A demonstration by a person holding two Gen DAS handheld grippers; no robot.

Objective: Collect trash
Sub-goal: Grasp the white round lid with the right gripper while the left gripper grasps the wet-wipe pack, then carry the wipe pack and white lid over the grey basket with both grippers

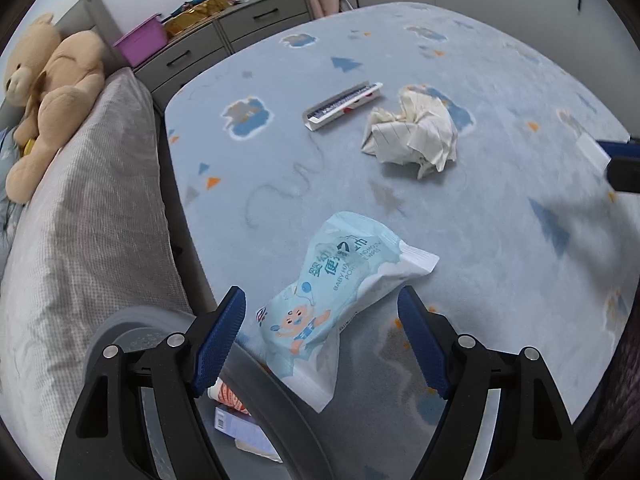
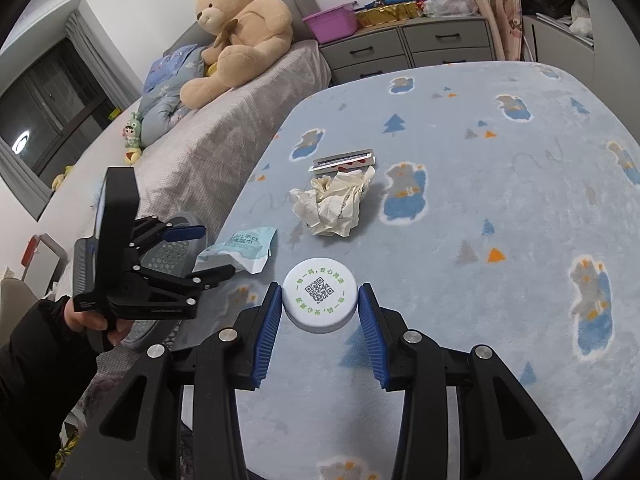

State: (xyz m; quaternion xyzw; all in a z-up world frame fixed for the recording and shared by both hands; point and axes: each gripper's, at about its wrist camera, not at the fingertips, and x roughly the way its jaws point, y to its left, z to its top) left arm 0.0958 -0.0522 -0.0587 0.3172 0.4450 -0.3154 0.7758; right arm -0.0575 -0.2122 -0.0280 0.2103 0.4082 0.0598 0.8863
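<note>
Trash scattered on a blue patterned blanket [image 2: 500,208], both grippers at its near edge.

The right gripper [image 2: 319,312] closes on a white QR-code lid [image 2: 319,300], its left pad touching. The left gripper [image 1: 322,338] is spread, a baby-wipes packet [image 1: 332,300] between its fingers above a grey bin [image 1: 256,376]. Further off lie crumpled paper [image 1: 412,132] and a flat wrapper strip [image 1: 344,105], just beside each other; a teddy bear [image 2: 240,32] sits on the bed.

The left gripper [image 1: 322,334] hangs wide open above the wipes packet [image 1: 336,300], while the right gripper [image 2: 319,312] brackets the white cap [image 2: 319,300], jaws barely apart.
</note>
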